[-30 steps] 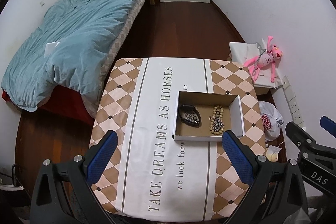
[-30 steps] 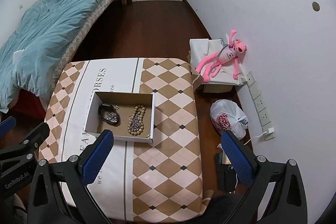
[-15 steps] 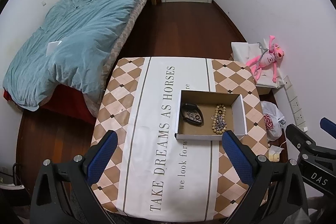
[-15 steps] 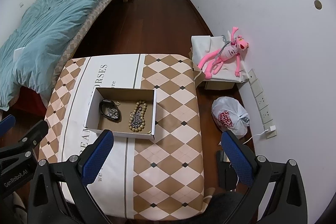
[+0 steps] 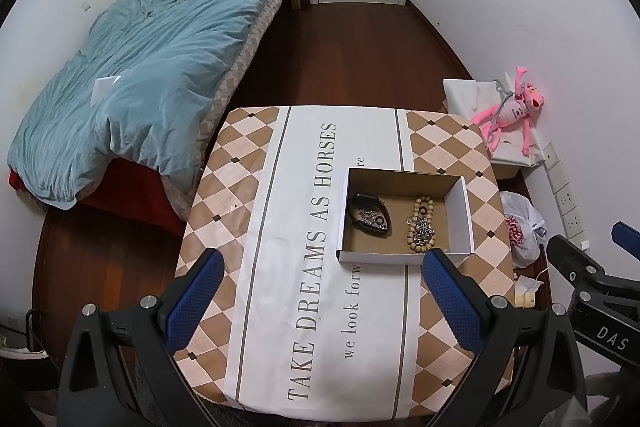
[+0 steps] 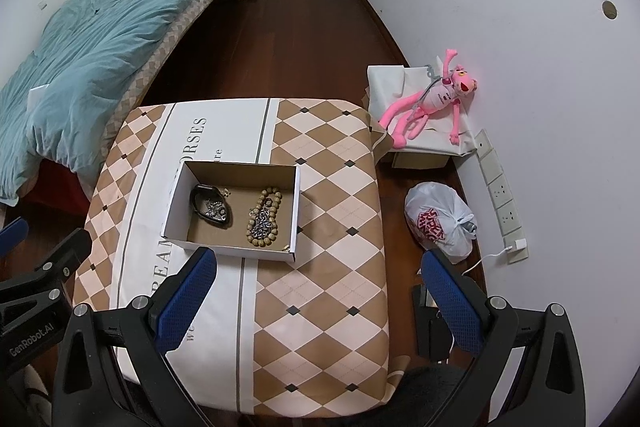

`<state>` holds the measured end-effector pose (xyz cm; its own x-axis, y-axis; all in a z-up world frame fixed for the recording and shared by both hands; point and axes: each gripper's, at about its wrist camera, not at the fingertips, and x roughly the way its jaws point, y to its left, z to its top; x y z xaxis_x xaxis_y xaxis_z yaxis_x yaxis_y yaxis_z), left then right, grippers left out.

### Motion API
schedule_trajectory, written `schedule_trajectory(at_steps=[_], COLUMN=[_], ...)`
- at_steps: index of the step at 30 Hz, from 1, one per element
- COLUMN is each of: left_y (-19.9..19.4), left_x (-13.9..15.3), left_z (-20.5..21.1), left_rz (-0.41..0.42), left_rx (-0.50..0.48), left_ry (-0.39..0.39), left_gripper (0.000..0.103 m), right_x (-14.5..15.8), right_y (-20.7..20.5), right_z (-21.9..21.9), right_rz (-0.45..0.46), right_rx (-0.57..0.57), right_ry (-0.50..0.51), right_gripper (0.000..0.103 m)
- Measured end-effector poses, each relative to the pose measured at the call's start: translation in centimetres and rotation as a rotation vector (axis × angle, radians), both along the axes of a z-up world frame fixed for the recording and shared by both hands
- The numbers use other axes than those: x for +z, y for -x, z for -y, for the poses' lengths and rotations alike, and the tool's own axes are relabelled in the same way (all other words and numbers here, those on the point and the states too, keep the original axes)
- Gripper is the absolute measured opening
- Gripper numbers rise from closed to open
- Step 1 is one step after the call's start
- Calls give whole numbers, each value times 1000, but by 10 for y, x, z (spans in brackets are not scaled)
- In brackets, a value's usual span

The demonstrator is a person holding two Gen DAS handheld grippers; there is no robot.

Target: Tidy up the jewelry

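An open cardboard box (image 5: 460,217) (image 6: 297,211) sits on the table. Inside lie a black band with a silver chain on it (image 5: 370,215) (image 6: 211,206) and a wooden bead bracelet with a silver chain (image 5: 421,229) (image 6: 264,217). A small trinket lies in the box's near right corner (image 6: 285,247). My left gripper (image 5: 322,301) is open and empty, high above the table's near edge. My right gripper (image 6: 320,301) is open and empty, high above the table's near right part. Each gripper shows at the edge of the other's view.
The table (image 5: 248,211) (image 6: 332,267) has a checked cloth with lettering. A bed with a blue duvet (image 5: 140,75) stands left. A pink plush toy (image 6: 436,99) on a white box, a plastic bag (image 6: 438,223) and a power strip (image 6: 500,195) lie right, by the wall.
Both grippers have risen and drawn back from the table; the box and table look smaller and farther. Both stay open. The jewelry has not moved.
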<state>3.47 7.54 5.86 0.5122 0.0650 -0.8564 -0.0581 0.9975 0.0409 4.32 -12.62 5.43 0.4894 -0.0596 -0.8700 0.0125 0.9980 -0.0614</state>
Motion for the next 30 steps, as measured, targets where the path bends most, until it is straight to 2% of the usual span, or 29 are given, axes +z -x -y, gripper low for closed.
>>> schedule_trajectory(at_steps=[30], left_y=[0], left_x=[1], left_z=[-1], left_rz=[-2], left_rx=[7], left_ry=[2], left_gripper=[102], right_x=[2], right_y=[0], right_z=[-2], right_rz=[-3], right_rx=[9], right_ry=[3], right_gripper=[103])
